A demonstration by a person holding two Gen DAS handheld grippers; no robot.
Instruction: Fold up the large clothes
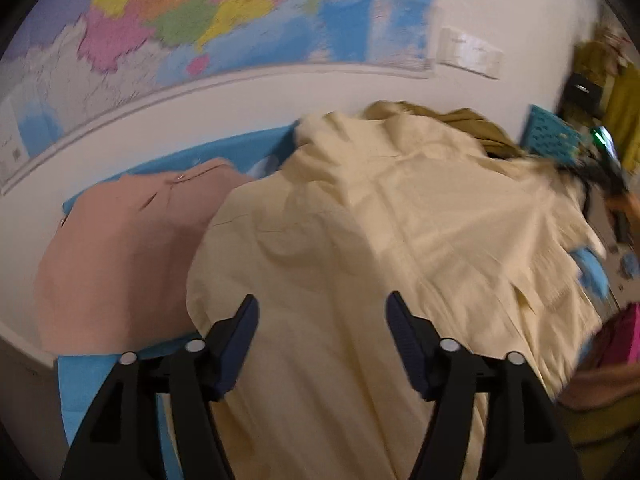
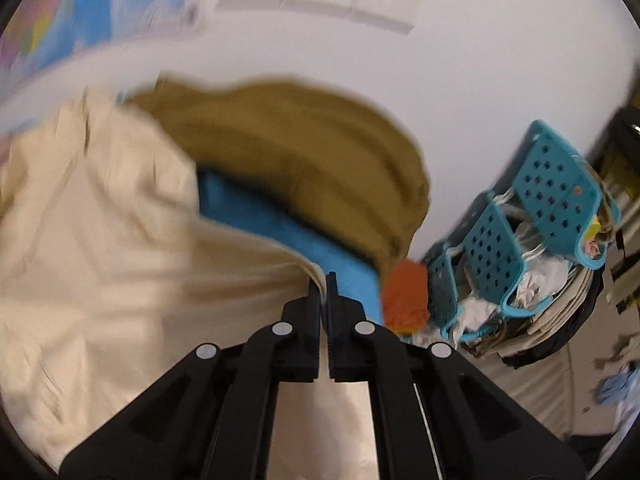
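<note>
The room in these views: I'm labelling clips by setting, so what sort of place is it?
Probably a lived-in home room: a colourful wall map, teal perforated plastic baskets stuffed with laundry, and a cream garment spread over a blue-covered surface.

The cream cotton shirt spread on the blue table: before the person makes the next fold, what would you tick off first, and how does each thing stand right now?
1. Right gripper jaws pinching the edge of the cream cotton shirt: ok.
2. Left gripper jaws open, nothing between them: ok.
3. Shirt lying smooth: not ok, it is creased and bunched near the collar.
4. Fold area free: not ok, the pink garment lies beside the shirt and the olive-brown garment behind it.
5. Shirt's far sleeve position: cannot tell.
</note>
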